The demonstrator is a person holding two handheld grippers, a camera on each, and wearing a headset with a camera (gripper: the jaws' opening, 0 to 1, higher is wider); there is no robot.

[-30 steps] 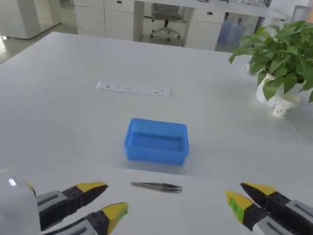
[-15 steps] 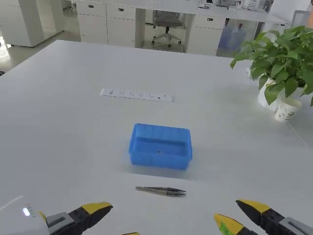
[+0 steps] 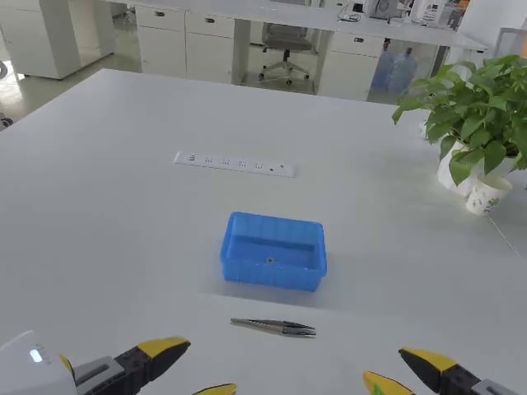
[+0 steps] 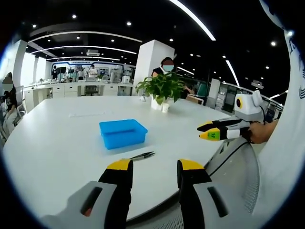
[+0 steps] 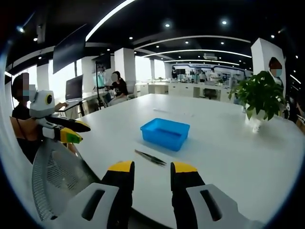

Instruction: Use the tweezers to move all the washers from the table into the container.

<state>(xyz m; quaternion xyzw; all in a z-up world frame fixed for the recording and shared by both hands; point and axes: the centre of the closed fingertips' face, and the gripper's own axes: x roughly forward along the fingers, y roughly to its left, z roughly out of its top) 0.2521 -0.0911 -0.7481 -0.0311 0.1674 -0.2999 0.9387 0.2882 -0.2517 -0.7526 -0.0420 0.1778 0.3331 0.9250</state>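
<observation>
My left gripper (image 4: 155,167) and right gripper (image 5: 152,168) match: black fingers (image 4: 121,183) tipped yellow, grey bodies with dark slots; a green label (image 4: 212,136) marks one right fingertip.

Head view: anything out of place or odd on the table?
Nothing spilled or askew. The blue container sits upright, the tweezers lie flat in front of it, apart. One oddity: a small dark speck on its floor, too small to identify. The left tool and right tool are open, holding nothing.
</observation>
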